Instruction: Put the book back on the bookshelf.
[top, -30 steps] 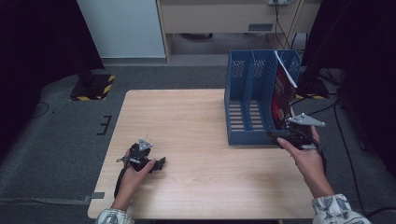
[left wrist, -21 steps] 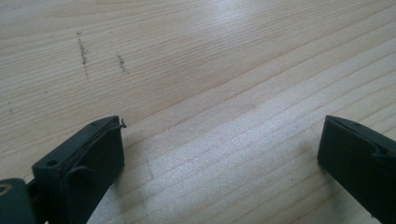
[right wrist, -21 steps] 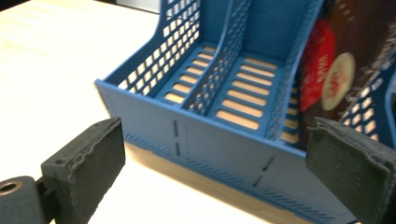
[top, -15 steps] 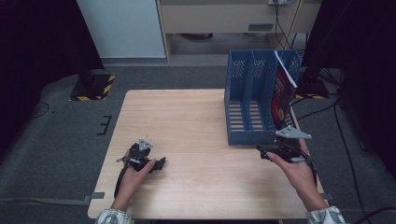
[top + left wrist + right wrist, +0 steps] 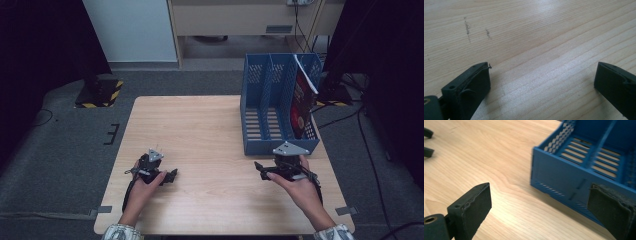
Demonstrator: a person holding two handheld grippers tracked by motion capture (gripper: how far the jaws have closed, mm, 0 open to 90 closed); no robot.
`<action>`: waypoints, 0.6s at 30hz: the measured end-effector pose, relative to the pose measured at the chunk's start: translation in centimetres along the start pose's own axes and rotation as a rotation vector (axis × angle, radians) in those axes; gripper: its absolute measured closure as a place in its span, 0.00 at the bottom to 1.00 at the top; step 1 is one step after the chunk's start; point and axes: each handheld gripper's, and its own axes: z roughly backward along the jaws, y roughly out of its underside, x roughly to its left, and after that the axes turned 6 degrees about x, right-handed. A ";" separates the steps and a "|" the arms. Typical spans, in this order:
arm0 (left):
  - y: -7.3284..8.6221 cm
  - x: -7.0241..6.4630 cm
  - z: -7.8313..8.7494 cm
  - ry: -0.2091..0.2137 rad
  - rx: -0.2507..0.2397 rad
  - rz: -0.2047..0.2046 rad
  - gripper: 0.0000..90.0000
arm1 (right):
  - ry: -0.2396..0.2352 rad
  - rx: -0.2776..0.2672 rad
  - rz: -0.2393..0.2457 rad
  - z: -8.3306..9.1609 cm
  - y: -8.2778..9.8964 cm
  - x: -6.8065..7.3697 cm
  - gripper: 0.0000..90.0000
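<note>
The right claw (image 5: 261, 170) is seen low over the worktop (image 5: 210, 125), just in front of the near wall of a blue file rack (image 5: 260, 107), held by the person's right hand (image 5: 297, 182). In the right gripper view its two black jaws stand wide apart with nothing between them; the rack's front lower corner lies between them farther off, near but not touched. The rack is placed at the far right part of the worktop and is divided into slotted compartments. In its rightmost compartment a red-covered book (image 5: 302, 102), possibly a magazine, is stood upright and leans slightly against the outer wall; its title cannot be read.

The left claw (image 5: 171, 175) is held by the left hand (image 5: 145, 182) at the near left of the worktop, well apart from the rack. In the left gripper view its jaws are likewise spread wide, empty, and rest close to the bare wood grain, where a few small dark marks (image 5: 467, 26) are seen. A grey three-cornered plate (image 5: 290, 148) is carried on top of the right claw
</note>
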 end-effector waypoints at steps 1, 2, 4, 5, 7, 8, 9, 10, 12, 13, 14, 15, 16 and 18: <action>0.0 0.0 0.0 0.000 0.000 0.000 0.00 | -0.009 0.004 0.007 -0.2 0.0 0.4 0.07; 0.0 0.0 0.0 0.000 0.000 0.000 0.00 | -0.010 0.006 0.019 -0.4 0.0 0.6 0.07; 0.0 0.0 0.0 0.000 -0.002 0.003 0.00 | -0.020 0.010 0.033 -0.9 -0.1 1.3 0.07; 0.0 0.0 0.0 0.000 -0.002 0.002 0.00 | -0.028 0.013 0.038 -1.2 -0.1 1.7 0.07; 0.0 0.0 0.0 0.001 -0.002 0.001 0.00 | -0.037 0.020 0.054 -1.7 0.0 2.3 0.07; 0.0 0.0 0.0 0.000 -0.001 0.002 0.00 | -0.043 0.026 0.051 -1.8 0.0 2.6 0.07; 0.0 0.0 0.0 0.000 -0.002 0.001 0.00 | -0.049 0.032 0.060 -2.1 0.1 2.9 0.07; 0.0 0.0 0.0 0.001 -0.002 0.003 0.00 | -0.054 0.035 0.064 -2.3 0.2 3.2 0.07; 0.0 0.0 0.0 0.000 -0.001 0.002 0.00 | -0.065 0.046 0.073 -2.8 0.4 3.7 0.07; 0.0 0.0 0.0 0.000 -0.002 0.002 0.00 | -0.068 0.050 0.076 -3.0 0.5 3.9 0.07; 0.0 0.0 0.0 0.001 -0.001 0.003 0.00 | -0.072 0.054 0.079 -3.1 0.6 4.1 0.07; 0.0 0.0 0.0 0.001 -0.001 0.002 0.00 | -0.078 0.059 0.085 -3.4 0.8 4.4 0.07; 0.0 0.0 0.0 0.002 -0.002 0.003 0.00 | -0.079 0.060 0.084 -3.5 0.9 4.6 0.07; 0.0 0.0 0.0 0.001 -0.001 0.003 0.00 | -0.095 0.071 0.088 -3.8 1.2 4.9 0.07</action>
